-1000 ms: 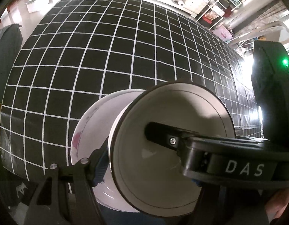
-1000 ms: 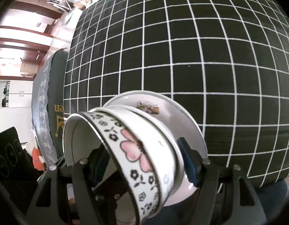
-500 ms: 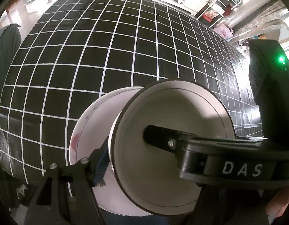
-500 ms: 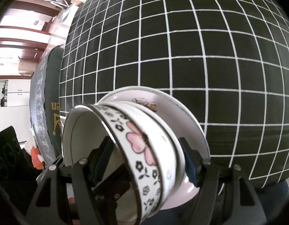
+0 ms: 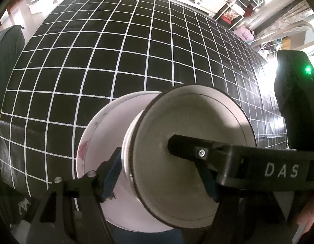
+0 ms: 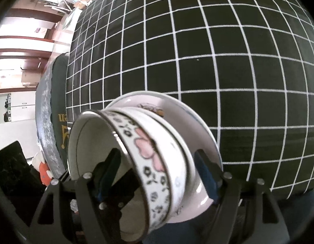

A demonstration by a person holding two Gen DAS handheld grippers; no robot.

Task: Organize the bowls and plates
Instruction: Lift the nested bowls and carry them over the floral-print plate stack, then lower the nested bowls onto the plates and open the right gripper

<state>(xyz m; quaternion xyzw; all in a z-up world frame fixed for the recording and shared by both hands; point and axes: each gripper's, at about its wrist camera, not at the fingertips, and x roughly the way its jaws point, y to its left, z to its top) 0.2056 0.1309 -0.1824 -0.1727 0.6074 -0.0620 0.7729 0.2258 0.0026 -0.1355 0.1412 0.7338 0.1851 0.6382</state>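
Bowl: a white ceramic bowl with a black-and-white flower band and one pink flower (image 6: 150, 158) stands tipped on its side, its mouth facing left in the right wrist view and its foot pressed into the plate.
Plate: a white round plate with a small printed motif (image 6: 189, 120) sits under the bowl's foot, tilted with it, at the near edge of the tabletop.
Tabletop: black cloth with a white grid (image 6: 228, 57) covers it; bowl and plate partly overhang its near edge.
Right gripper: the right gripper (image 6: 157, 172) straddles the bowl, one blue pad inside the mouth, the other at the plate's underside; its jaws are opening, with bowl and plate between them. Whether the pads touch cannot be told.
Left gripper: the left gripper (image 5: 161, 177) has its jaws around the bowl wall, one blue pad (image 5: 111, 174) on the outer wall, the right finger inside the bowl.
Bowl in the left wrist view: the grey-white inside (image 5: 189, 142) faces the camera, axis pointing toward it.
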